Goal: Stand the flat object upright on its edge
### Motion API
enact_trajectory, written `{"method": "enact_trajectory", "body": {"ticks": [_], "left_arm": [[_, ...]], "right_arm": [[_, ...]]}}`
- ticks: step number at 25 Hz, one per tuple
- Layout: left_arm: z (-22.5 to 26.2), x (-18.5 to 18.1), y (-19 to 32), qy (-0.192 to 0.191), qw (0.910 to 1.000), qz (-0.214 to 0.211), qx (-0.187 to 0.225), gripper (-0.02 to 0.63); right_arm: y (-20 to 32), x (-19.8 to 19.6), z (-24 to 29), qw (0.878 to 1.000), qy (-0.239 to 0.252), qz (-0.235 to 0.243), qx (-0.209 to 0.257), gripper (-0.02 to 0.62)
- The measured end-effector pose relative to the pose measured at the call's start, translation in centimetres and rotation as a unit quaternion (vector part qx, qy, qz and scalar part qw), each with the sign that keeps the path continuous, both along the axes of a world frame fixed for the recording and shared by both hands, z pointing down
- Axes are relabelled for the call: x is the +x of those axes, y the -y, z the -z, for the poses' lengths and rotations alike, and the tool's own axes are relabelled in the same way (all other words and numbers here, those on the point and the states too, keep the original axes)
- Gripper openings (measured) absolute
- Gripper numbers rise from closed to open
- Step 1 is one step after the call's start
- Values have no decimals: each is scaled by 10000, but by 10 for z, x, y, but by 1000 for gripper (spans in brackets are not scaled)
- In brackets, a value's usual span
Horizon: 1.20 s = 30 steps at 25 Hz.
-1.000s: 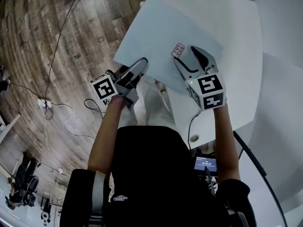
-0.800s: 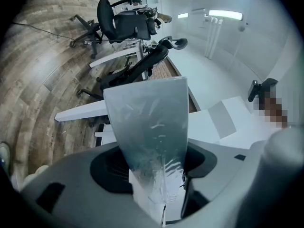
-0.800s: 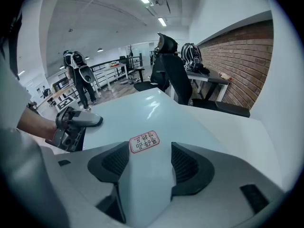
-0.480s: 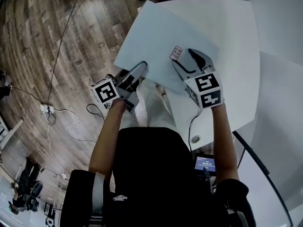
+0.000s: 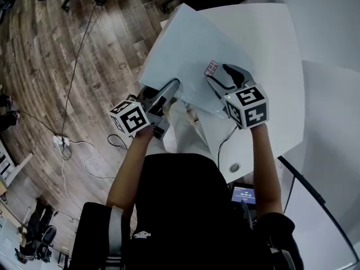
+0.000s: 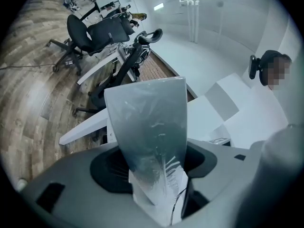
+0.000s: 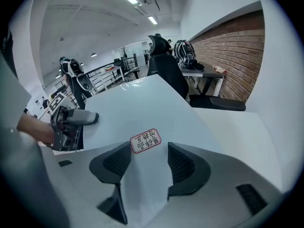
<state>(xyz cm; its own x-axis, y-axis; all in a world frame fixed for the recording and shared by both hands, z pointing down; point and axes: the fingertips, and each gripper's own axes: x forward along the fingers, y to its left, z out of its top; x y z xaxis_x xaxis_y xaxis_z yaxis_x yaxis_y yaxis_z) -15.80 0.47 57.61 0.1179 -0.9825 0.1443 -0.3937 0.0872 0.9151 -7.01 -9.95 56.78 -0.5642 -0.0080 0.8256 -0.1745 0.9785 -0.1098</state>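
The flat object is a large pale sheet (image 5: 191,49) in clear wrinkled plastic, with a small red-rimmed sticker (image 5: 211,67) near its near edge. It is lifted at a slant over the white table (image 5: 275,49), and its left part hangs out over the floor. My left gripper (image 5: 171,86) is shut on its near-left edge. In the left gripper view the sheet (image 6: 147,122) rises between the jaws and fills the gap. My right gripper (image 5: 222,72) is shut on the near edge beside the sticker (image 7: 145,140), with the sheet (image 7: 142,108) stretching away from it.
Wood floor with loose cables (image 5: 73,66) lies left of the table. A second white surface (image 5: 332,122) adjoins on the right. Black office chairs (image 6: 95,32) stand beyond the table, and a brick wall (image 7: 228,46) is to the right. A small lit screen (image 5: 243,194) sits by my right arm.
Both grippers keep their hold on the sheet. The left gripper has shifted slightly lower and turned its marker cube. The sheet's near edge looks raised a little.
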Motion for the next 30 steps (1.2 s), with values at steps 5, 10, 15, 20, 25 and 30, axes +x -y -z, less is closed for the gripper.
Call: {"method": "enact_trajectory", "body": {"ticks": [5, 10, 15, 20, 25, 30], "left_arm": [[15, 8, 9, 313, 9993, -168, -136, 301], [33, 13, 19, 683, 9970, -305, -188, 302], [54, 21, 27, 1116, 9921, -539, -206, 301], [74, 33, 40, 1590, 9839, -799, -173, 302], [94, 44, 47, 2083, 9723, -1048, -180, 301], [109, 58, 51, 2526, 9595, -1241, -152, 301]], "right_arm": [[2, 7, 8, 9998, 51, -129, -114, 221], [5, 14, 18, 9991, 157, -383, -103, 188], [5, 22, 30, 9981, 245, -568, -43, 152], [7, 32, 41, 9973, 271, -660, 145, 109], [6, 40, 52, 9965, 186, -673, 450, 85], [5, 52, 58, 9943, 245, -899, 518, 70]]}}
